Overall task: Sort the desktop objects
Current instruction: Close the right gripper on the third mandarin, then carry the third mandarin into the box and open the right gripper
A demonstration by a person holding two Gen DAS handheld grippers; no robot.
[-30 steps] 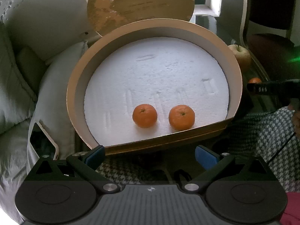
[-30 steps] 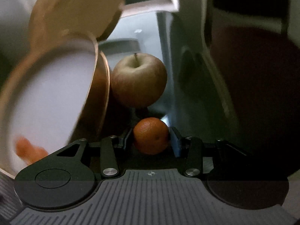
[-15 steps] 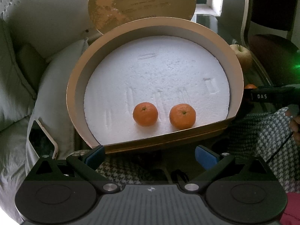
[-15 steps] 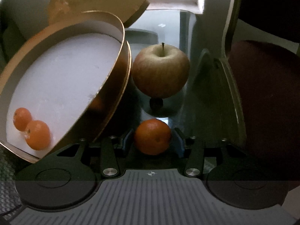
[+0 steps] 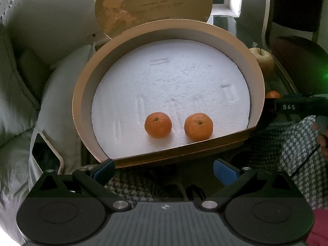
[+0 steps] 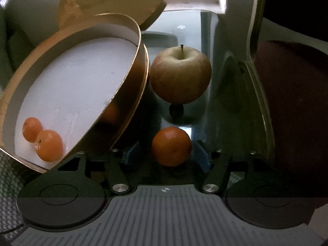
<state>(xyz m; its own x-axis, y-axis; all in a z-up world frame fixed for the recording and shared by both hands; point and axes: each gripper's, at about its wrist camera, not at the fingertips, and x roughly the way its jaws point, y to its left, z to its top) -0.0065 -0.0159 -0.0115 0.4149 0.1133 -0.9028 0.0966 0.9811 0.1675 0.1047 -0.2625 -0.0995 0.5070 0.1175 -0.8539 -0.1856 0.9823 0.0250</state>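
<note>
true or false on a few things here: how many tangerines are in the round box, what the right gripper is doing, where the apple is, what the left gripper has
1. The round box holds two tangerines. True.
2. The right gripper is around a tangerine. True.
3. The apple lies inside the box. False: it stands on the glass table beside the box.
4. The left gripper holds a tangerine. False: it is open and empty.
5. The box has its lid on. False: it is open, showing white foam.
</note>
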